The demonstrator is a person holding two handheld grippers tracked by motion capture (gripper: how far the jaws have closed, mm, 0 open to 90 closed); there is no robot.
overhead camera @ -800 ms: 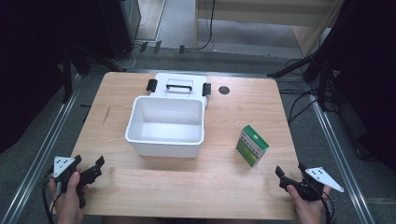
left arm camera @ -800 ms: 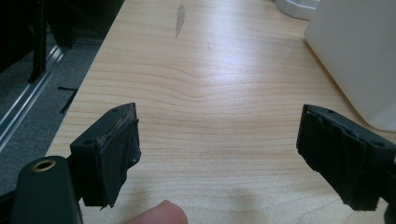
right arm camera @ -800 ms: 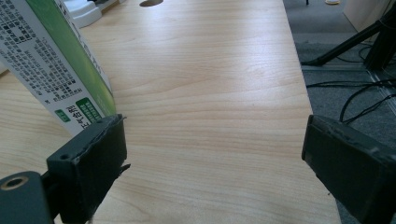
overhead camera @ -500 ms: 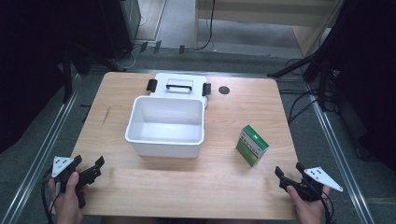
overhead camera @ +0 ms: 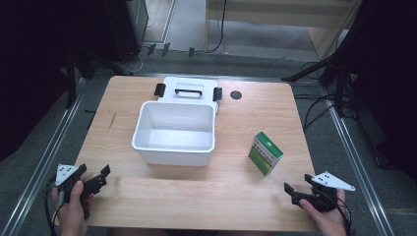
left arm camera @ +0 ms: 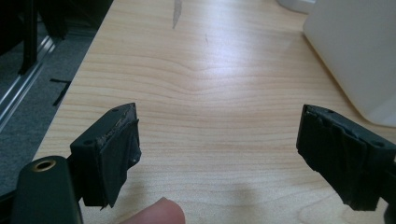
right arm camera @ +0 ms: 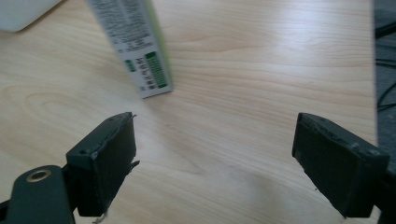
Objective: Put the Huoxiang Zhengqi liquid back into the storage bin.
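A white open-topped bin (overhead camera: 173,132) stands at the table's middle, and its lid (overhead camera: 189,91) with black latches lies flat just behind it. A green and white carton (overhead camera: 265,153) stands upright to the bin's right. My left gripper (overhead camera: 93,173) is held at the near left corner, open with nothing between its jaws; in the left gripper view (left arm camera: 219,140) the bin's wall (left arm camera: 355,46) rises at the upper right. My right gripper (overhead camera: 298,185) hovers at the near right, open and holding nothing. In the right gripper view (right arm camera: 215,149) the carton (right arm camera: 135,46) stands ahead and to the left.
A small black round disc (overhead camera: 236,95) is set in the wooden tabletop (overhead camera: 206,196) near the far edge. Metal rails run along both sides of the table, with cables on the floor at the right. Bare wood stretches between the two grippers.
My right gripper has drifted a little to the left along the near edge. The left gripper, bin, lid and carton have stayed put.
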